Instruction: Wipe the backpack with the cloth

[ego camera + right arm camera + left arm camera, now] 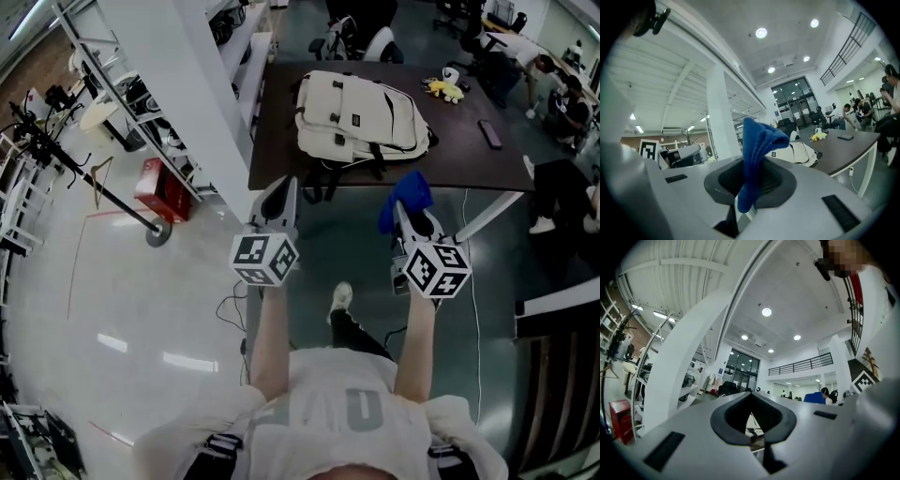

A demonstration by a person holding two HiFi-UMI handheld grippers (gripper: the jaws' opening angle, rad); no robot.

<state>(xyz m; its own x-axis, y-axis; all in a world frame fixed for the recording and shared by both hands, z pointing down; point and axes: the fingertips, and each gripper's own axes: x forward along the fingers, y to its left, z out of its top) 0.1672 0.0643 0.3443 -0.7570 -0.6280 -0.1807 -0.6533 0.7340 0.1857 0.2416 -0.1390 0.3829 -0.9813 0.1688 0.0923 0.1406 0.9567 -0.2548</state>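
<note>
A red box sits on the floor far off to the left, next to a big white pillar.

My left claw is up in the air, out in front of the near left corner of the dark surface. It is closed tight and has nothing in it.

The backpack is a pale cream color. It lies flat on the surface, a bit to the left of the middle. Its black straps hang over the near edge.

My right claw is up in the air too, in front of the near edge, near the middle. It is pinching the blue cloth. The cloth sticks up out of the claw and flops over at the top. It is not touching the backpack.

A small yellow toy sits by the far edge, to the right of the backpack. A flat black thing lies closer to the right edge.
</note>
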